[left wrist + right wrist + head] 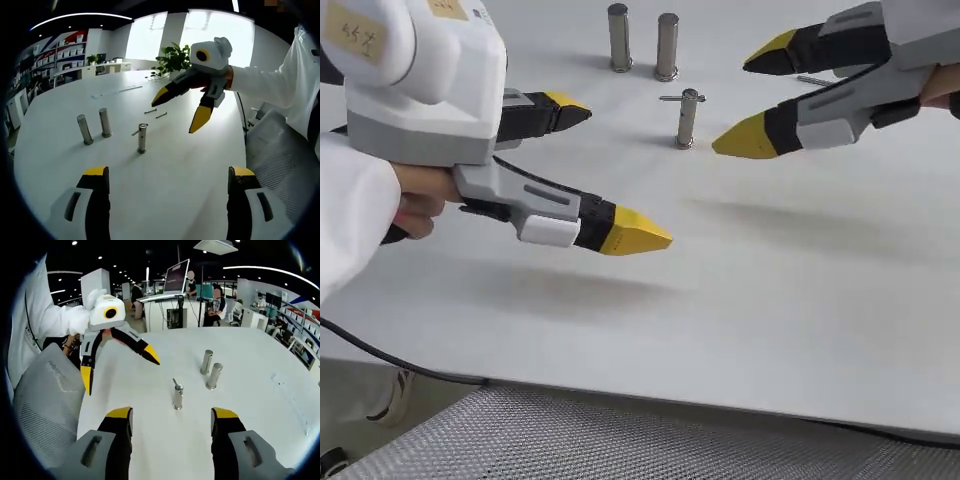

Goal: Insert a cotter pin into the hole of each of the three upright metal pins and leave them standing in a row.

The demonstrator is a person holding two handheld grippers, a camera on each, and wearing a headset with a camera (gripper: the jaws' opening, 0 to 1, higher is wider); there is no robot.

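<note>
White surface (770, 300) carried two bare metal pins (667, 47) just beside each other and, nearer, a third pin (687, 125) with a cotter pin (670, 98) through its top. Left tongs (629, 176) and right tongs (730, 107) gaped wide, empty, flanking it.

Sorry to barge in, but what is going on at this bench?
A person holds the left hand-held gripper and the right hand-held gripper above a white table, both open and empty. The nearest pin stands upright with a cotter pin through it. The two rear pins stand bare. Two loose cotter pins lie on the table beyond them.
</note>
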